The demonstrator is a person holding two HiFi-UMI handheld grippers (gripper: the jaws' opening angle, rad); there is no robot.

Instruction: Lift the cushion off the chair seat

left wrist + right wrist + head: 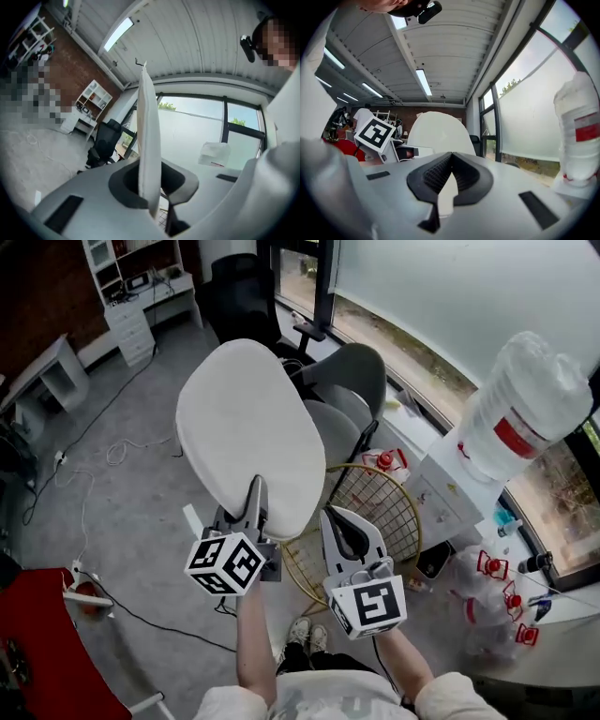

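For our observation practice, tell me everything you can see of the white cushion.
The cushion is a plain white, smooth oval pad that looks thin when seen edge-on in the left gripper view. It is held up in the air, broad face upward, above the gold wire chair. The left tongs clamp its near edge, and the right tongs appear to pinch the edge beside them. Nothing else touches it.

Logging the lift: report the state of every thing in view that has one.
cushion, lifted off the seat, held by its near edge
wire chair, seat bare
left hand-held gripper, shut on the cushion's edge
right hand-held gripper, shut on the cushion's edge
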